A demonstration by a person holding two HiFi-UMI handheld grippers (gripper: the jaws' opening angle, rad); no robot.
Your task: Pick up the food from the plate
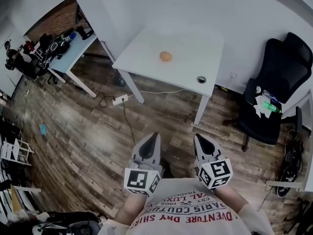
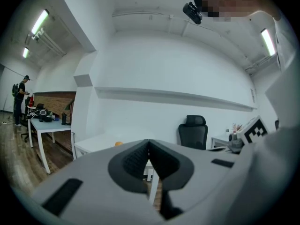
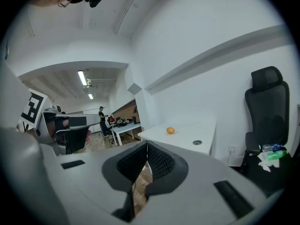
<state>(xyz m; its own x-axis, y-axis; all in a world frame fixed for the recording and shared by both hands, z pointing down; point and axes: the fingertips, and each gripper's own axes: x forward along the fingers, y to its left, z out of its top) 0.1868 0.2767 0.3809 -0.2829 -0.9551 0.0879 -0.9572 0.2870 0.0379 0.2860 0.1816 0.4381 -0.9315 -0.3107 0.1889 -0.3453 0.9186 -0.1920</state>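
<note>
A small round orange food item [image 1: 166, 56] lies on a white plate on the white table [image 1: 146, 48] far ahead of me. It also shows in the right gripper view as the orange food [image 3: 170, 131], and as a speck of orange food [image 2: 118, 144] in the left gripper view. My left gripper [image 1: 152, 136] and right gripper [image 1: 199, 138] are held close to my body, well short of the table, both shut with nothing between the jaws.
A black office chair [image 1: 274, 97] stands right of the table with items on its seat. A round cable hole [image 1: 201, 79] is near the table's front edge. A power strip and cable [image 1: 120, 100] lie on the wooden floor. A second desk [image 1: 68, 53] with clutter is at far left.
</note>
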